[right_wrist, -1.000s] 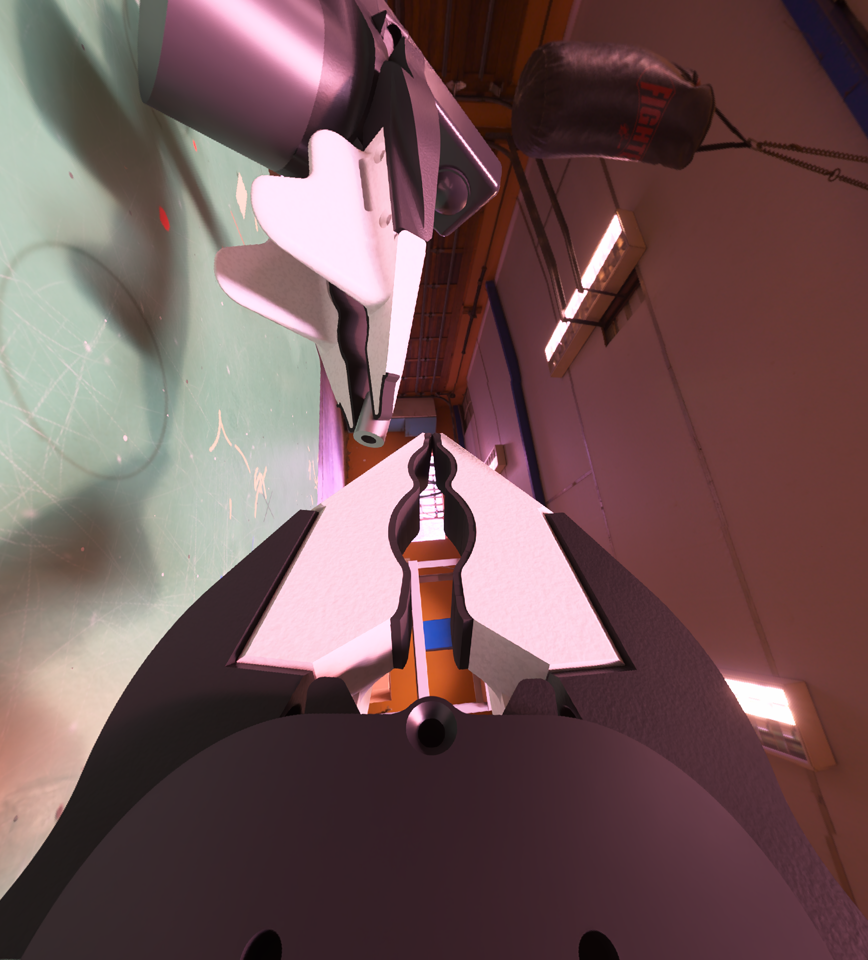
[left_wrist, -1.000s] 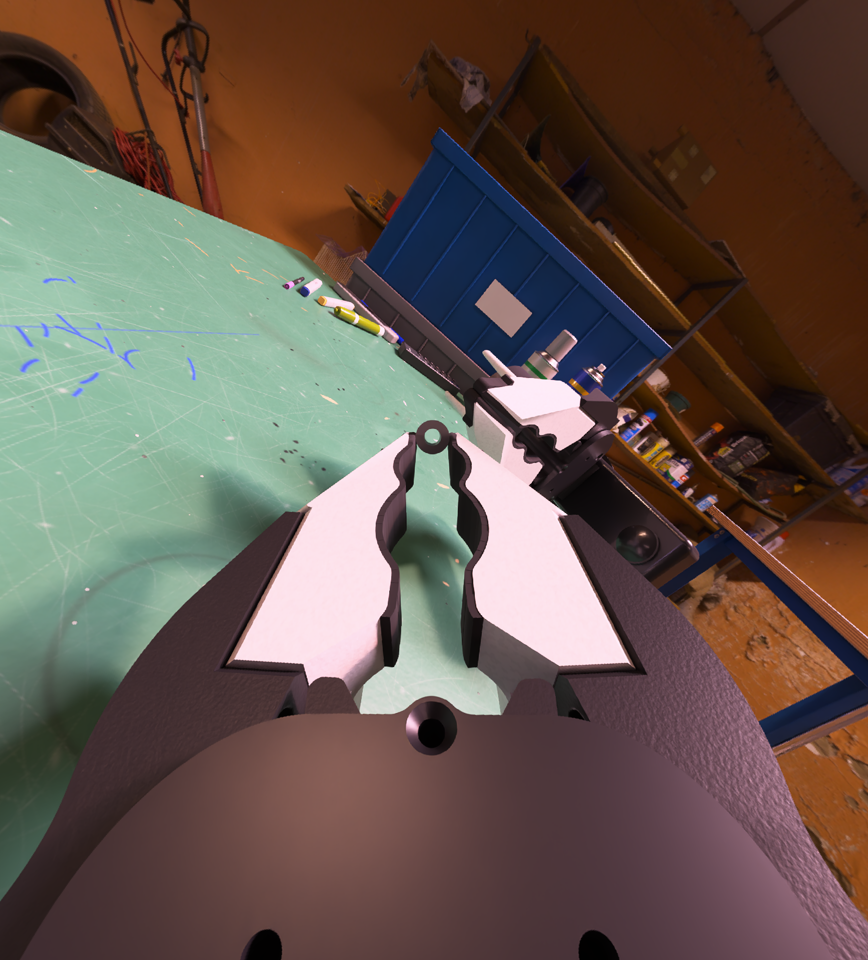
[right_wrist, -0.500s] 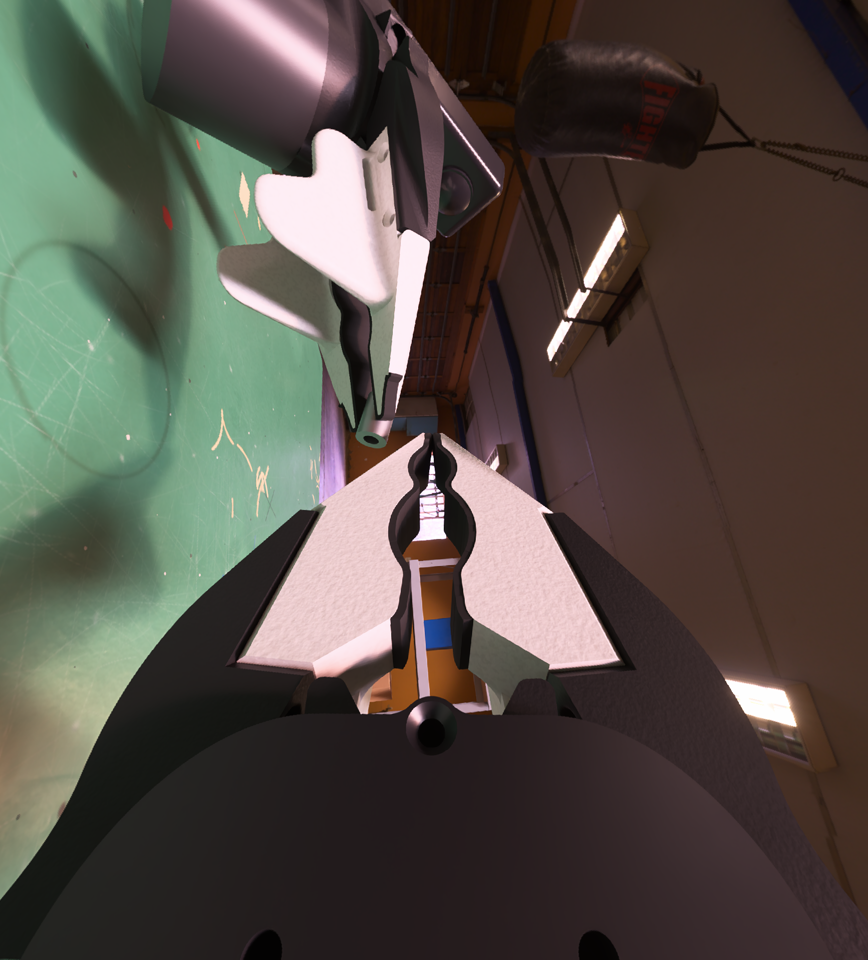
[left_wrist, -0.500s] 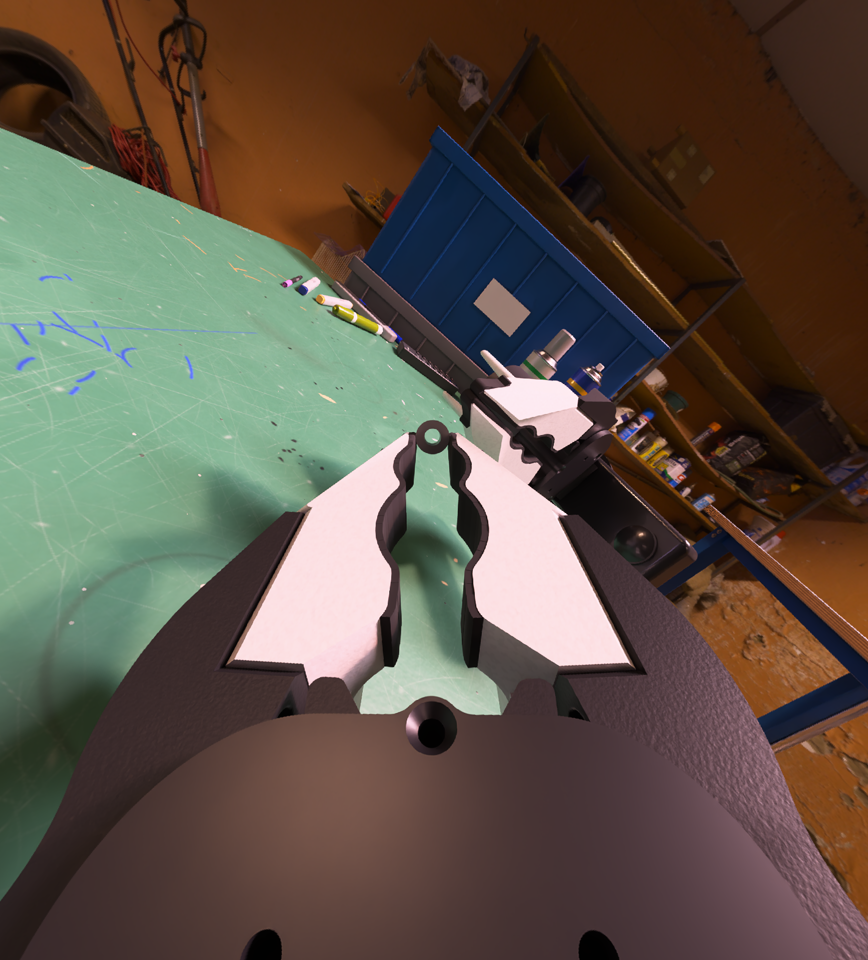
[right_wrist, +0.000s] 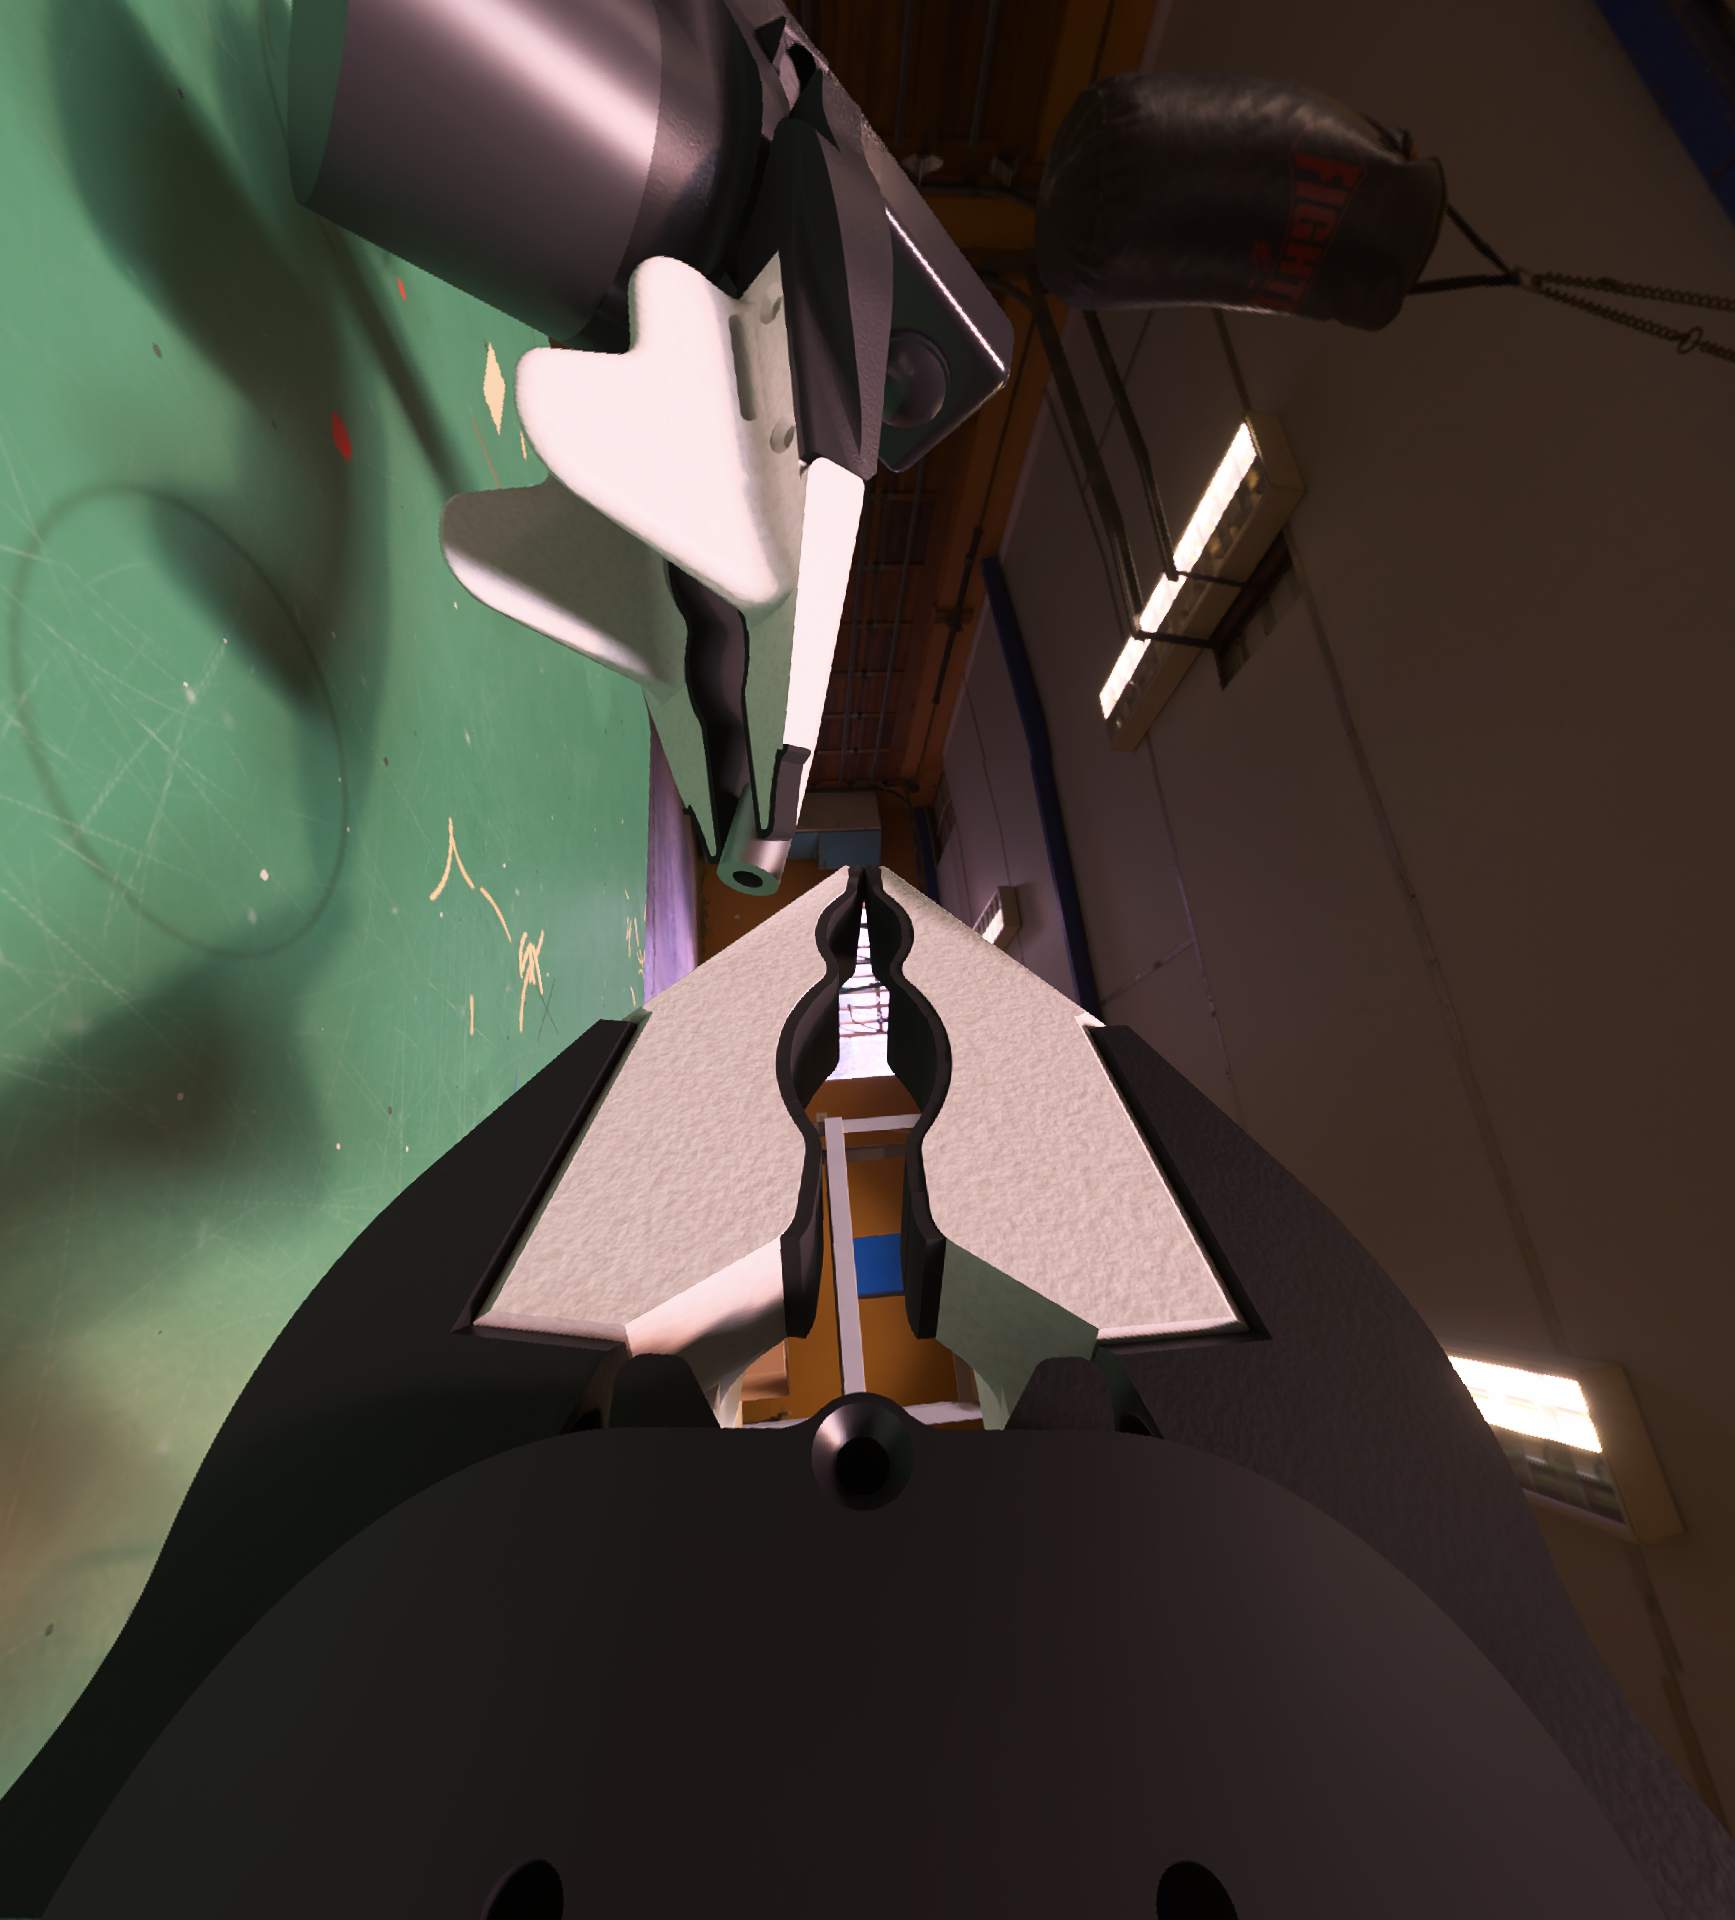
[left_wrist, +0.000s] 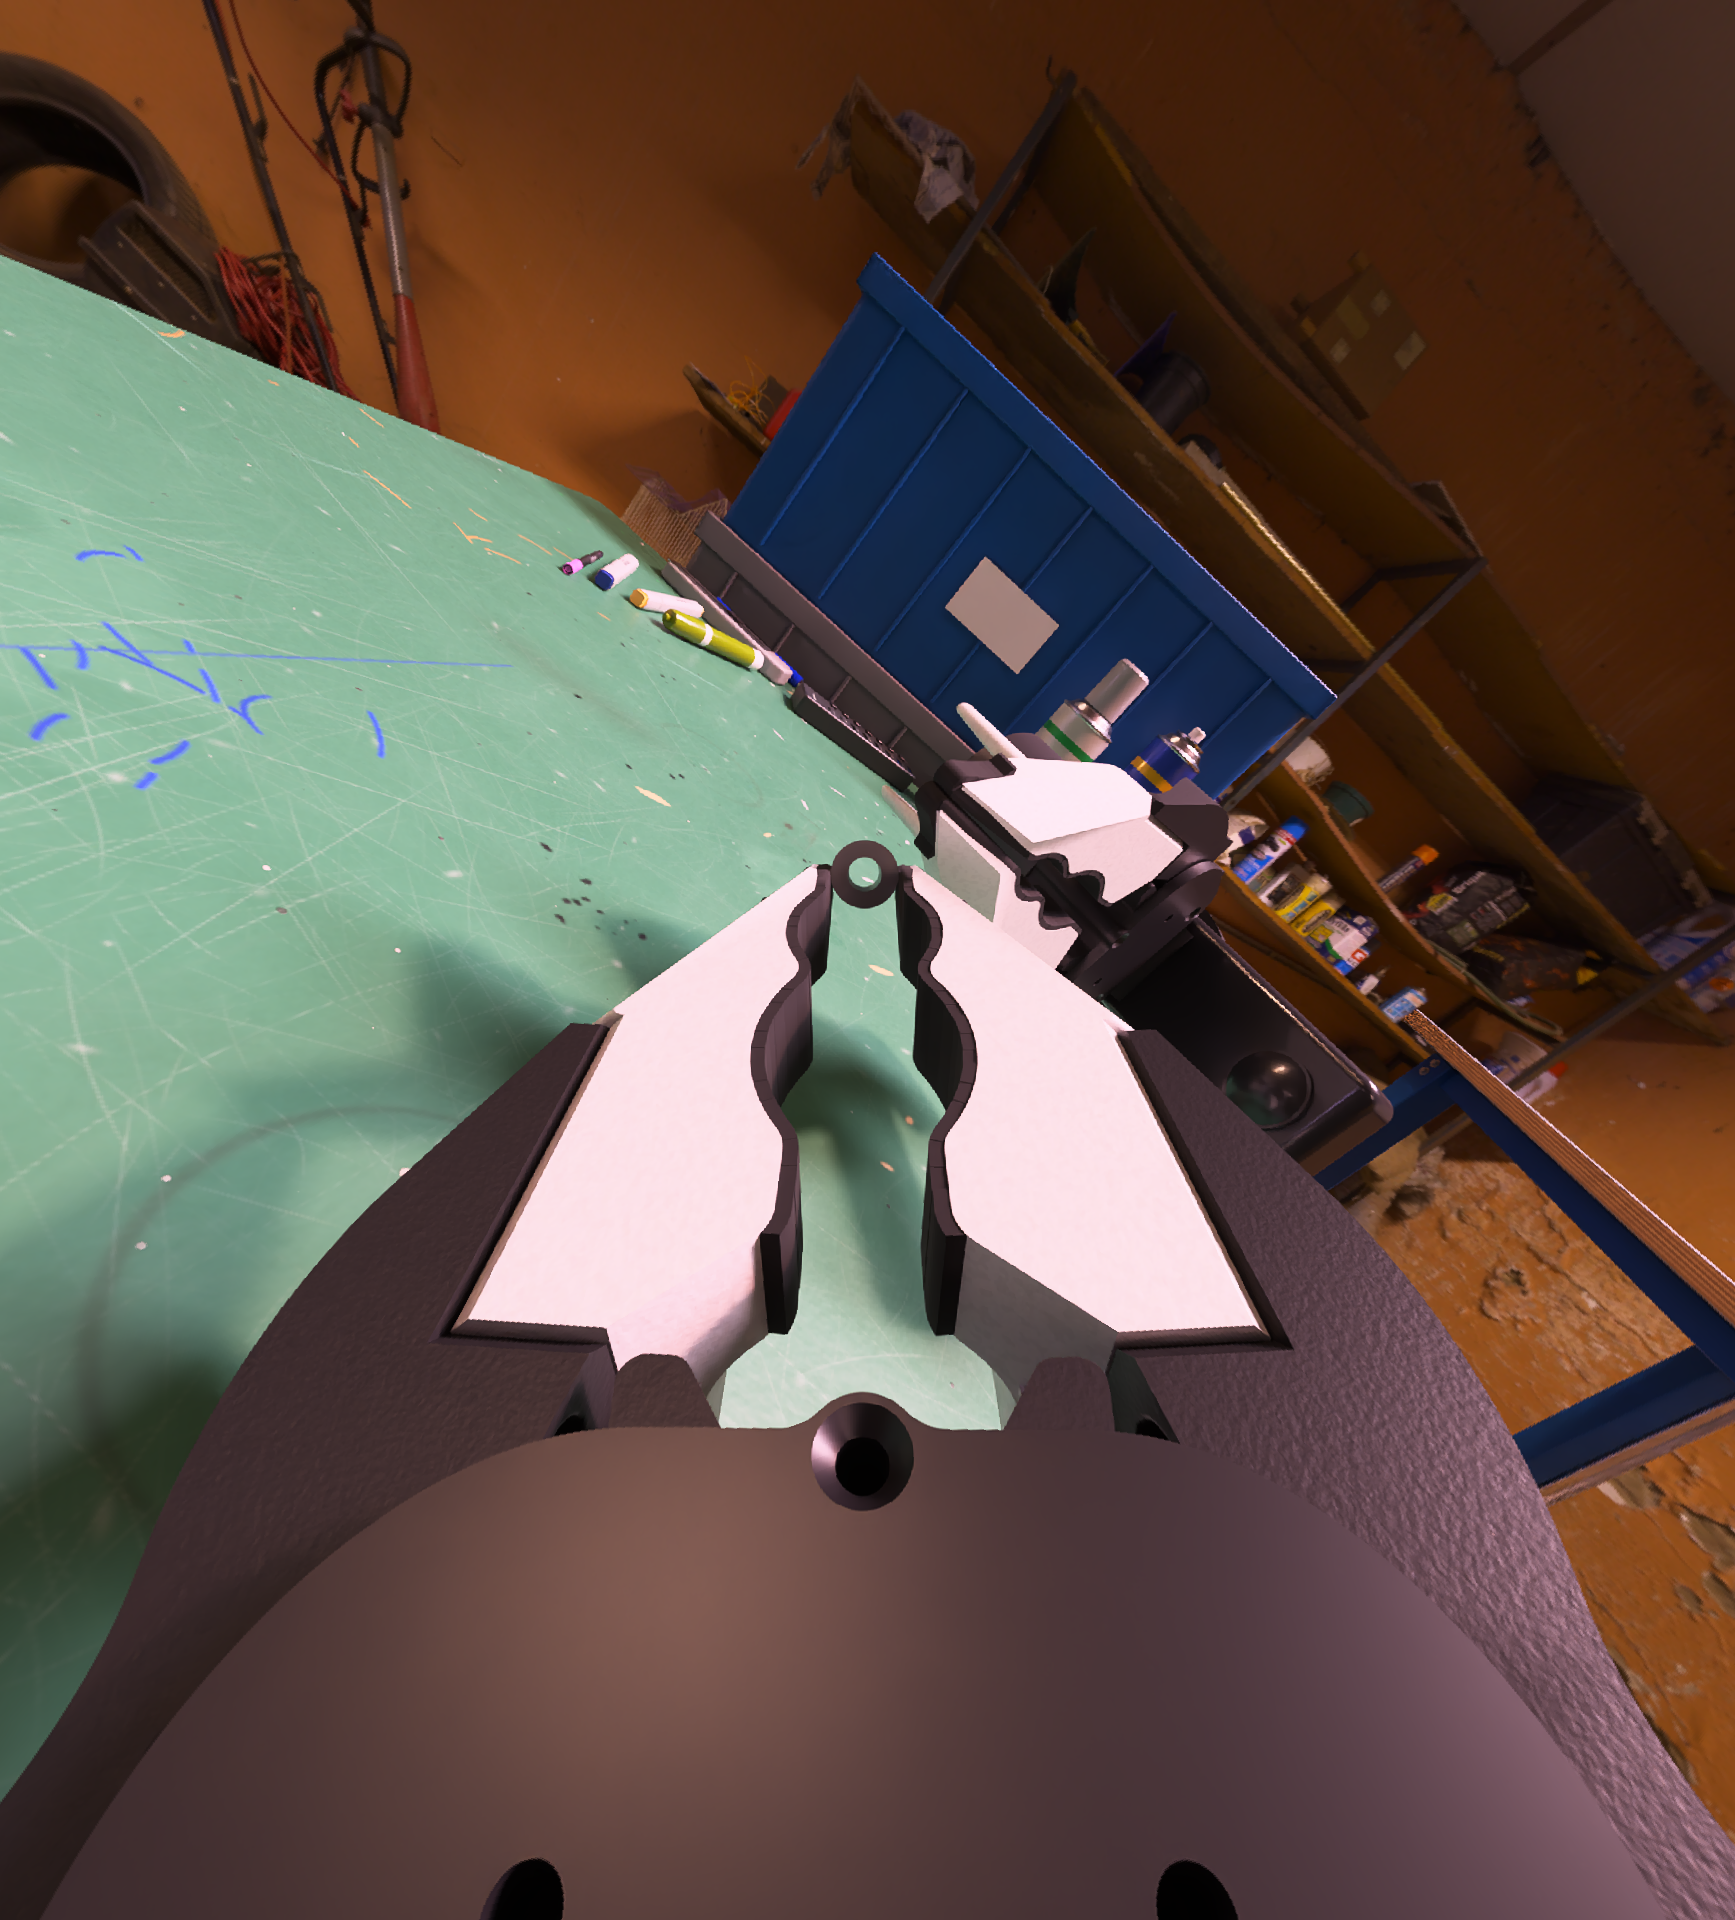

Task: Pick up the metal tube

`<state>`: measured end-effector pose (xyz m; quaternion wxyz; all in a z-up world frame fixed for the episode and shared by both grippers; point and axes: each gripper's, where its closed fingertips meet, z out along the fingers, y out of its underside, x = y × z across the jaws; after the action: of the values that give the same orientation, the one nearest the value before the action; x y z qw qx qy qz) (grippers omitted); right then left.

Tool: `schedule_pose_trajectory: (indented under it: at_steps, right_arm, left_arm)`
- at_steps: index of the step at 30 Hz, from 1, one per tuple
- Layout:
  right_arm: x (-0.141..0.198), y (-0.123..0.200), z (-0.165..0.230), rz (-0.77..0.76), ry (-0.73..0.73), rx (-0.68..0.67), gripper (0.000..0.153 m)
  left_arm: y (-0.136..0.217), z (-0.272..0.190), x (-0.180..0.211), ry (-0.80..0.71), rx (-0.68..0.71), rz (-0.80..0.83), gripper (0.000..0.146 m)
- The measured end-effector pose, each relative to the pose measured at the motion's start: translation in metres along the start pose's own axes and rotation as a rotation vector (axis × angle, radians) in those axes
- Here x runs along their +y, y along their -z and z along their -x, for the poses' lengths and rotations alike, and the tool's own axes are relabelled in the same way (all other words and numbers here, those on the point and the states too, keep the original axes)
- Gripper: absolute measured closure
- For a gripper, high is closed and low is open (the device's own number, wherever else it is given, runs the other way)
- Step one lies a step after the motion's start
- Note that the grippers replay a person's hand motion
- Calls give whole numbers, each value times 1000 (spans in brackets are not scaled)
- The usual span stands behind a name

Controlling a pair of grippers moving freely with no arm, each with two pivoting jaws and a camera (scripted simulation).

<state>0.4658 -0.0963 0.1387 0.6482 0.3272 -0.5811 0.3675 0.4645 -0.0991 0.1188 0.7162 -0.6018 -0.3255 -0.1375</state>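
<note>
The metal tube (left_wrist: 841,871) is short and grey, seen end-on as a small ring pinched at the tips of my left gripper (left_wrist: 864,883), held above the green table (left_wrist: 219,935). The right wrist view shows the tube (right_wrist: 754,864) from the side, sticking out of the left gripper (right_wrist: 754,831). My right gripper (right_wrist: 861,883) is shut and empty, its tips just right of the tube and apart from it. In the left wrist view the right gripper's white fingers (left_wrist: 1050,816) show close behind the tube.
Several markers (left_wrist: 707,636) lie near the table's far edge, with a dark rail (left_wrist: 842,665) beside them. Past the edge stand a blue bin (left_wrist: 998,582), spray cans (left_wrist: 1091,707) and shelves (left_wrist: 1362,582). A black punching bag (right_wrist: 1237,208) hangs above.
Almost nothing: both grippers keep their places, and the left stays shut on the tube.
</note>
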Motion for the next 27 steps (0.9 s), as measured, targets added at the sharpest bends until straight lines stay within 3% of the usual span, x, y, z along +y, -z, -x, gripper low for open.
schedule_pose_trajectory:
  at_steps: [27]
  right_arm:
    - [2, 0, -2, 9, -89, 1, 153]
  left_arm:
    - [0, -1, 0, 2, 11, -1, 134]
